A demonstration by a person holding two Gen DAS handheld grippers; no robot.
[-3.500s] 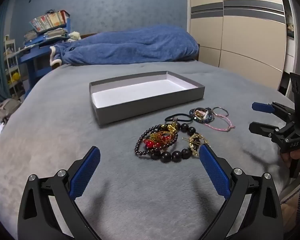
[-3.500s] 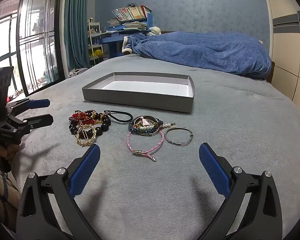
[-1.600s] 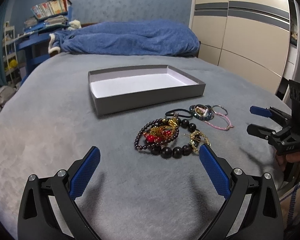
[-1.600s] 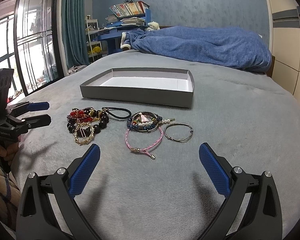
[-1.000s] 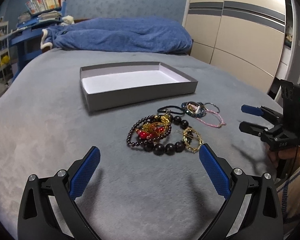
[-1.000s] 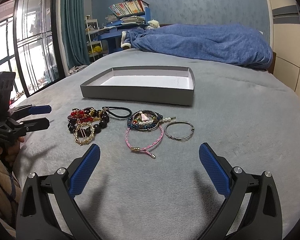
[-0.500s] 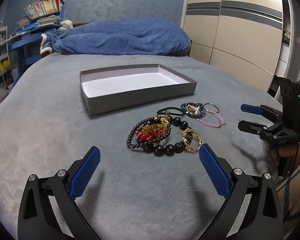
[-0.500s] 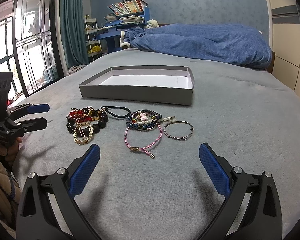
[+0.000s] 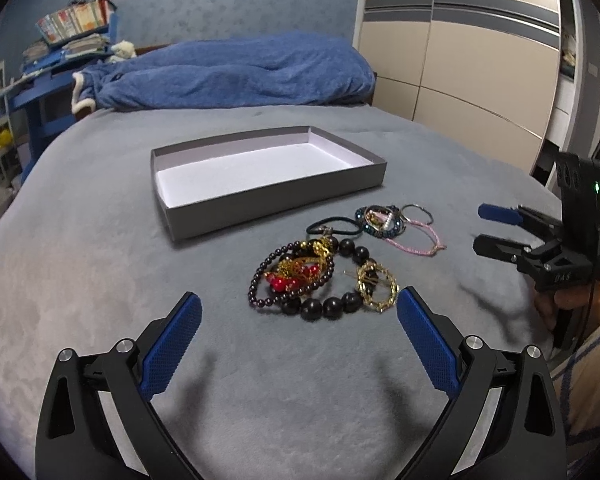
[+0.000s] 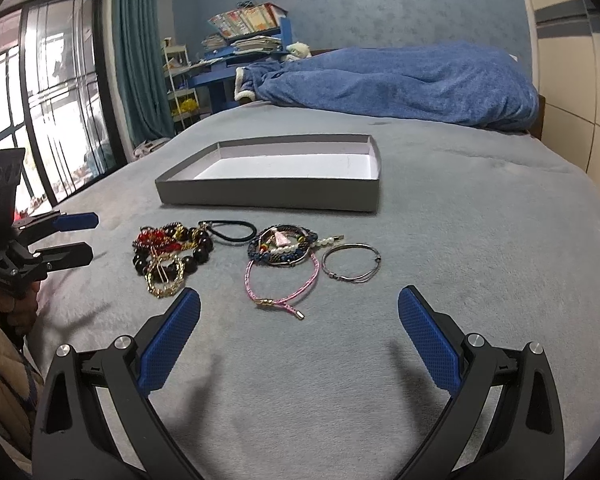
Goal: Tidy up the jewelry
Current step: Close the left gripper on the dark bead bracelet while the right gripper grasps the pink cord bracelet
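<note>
Bed, grey plush cover: one. It carries everything listed below.

Blue blanket: one, heaped along the far edge of the bed.

Wardrobe, beige panels with grey bands: the left wrist view shows its full front; the right wrist view shows only a strip at its right border. The window and teal curtain show in the right wrist view only.

Grey box, white inside, shallow, nothing in it: one, lying mid-bed between the blanket and the jewelry.

Left gripper: one, jaws wide apart, holding nothing, low over the near edge of the bed, with the dark-bead cluster just ahead. Also seen from the side in the right wrist view, held in a hand.

Right gripper: one, jaws wide apart, holding nothing, near the bed's near edge, the pink cord just ahead. The hand on its grip shows in the left wrist view.

Jewelry, all on the cover on the near side of the box, none inside it:
- large black-bead bracelet: one
- small dark-bead strand: one
- red and gold piece: one, lying on the strands; exact make-up unclear
- gold ring-shaped piece: one
- black hair tie: one
- blue beaded bracelets with a pink tassel: stacked, count unclear
- pink cord bracelet: one
- thin silver bangle: one
</note>
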